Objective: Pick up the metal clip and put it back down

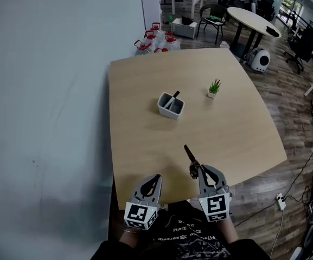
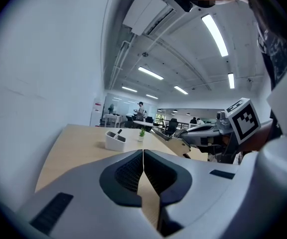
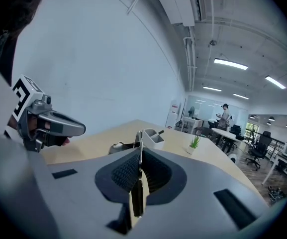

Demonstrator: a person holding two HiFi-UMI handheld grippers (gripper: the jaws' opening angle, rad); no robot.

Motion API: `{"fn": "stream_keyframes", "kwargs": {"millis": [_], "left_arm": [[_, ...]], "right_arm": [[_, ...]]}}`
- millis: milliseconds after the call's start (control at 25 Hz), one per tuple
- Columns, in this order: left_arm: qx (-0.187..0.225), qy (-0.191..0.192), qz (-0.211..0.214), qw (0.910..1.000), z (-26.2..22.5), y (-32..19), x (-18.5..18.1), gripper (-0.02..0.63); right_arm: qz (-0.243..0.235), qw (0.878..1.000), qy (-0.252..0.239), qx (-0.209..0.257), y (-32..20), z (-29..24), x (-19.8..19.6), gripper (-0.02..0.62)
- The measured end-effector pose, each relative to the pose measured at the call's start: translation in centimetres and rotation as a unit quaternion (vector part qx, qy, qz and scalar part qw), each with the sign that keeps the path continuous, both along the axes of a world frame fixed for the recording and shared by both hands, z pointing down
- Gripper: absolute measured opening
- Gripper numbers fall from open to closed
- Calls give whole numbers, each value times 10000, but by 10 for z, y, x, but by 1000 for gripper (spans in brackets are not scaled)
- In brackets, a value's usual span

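Note:
The metal clip (image 1: 190, 154) is a dark, slim piece that sticks out forward over the wooden table (image 1: 140, 140), near its front edge. My right gripper (image 1: 196, 170) is shut on it. In the right gripper view the clip (image 3: 139, 139) stands as a thin blade pinched between the pads, with a shiny bent part to the left of the right gripper (image 3: 140, 152). My left gripper (image 1: 156, 178) hovers beside it at the table's front edge, shut with nothing in it. The left gripper view shows the left gripper (image 2: 143, 154) with its pads together and the right gripper (image 2: 199, 135) at its right.
A white container (image 1: 171, 105) with dark items in it stands mid-table, and a small potted plant (image 1: 214, 88) sits to its right. A grey wall runs along the left. Water jugs (image 1: 156, 40) stand beyond the far edge. A power strip (image 1: 280, 201) lies on the wooden floor at right.

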State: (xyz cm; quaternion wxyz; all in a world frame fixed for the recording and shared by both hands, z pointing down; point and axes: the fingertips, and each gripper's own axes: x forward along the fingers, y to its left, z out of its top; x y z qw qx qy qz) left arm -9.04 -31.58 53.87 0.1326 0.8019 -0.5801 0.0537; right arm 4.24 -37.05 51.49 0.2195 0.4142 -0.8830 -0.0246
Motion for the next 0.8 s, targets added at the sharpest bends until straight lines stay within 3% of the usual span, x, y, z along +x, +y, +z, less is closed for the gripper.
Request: {"fn": "stream_keyframes", "kwargs": {"millis": [360, 800], "left_arm": [[-143, 34, -760, 9970, 3, 3, -28, 8], [-171, -26, -1654, 9861, 3, 12, -68, 8]], "right_arm": [[-941, 9941, 498, 189, -30, 1, -48, 15], [-2063, 9722, 1004, 479, -62, 10, -128, 15]]}}
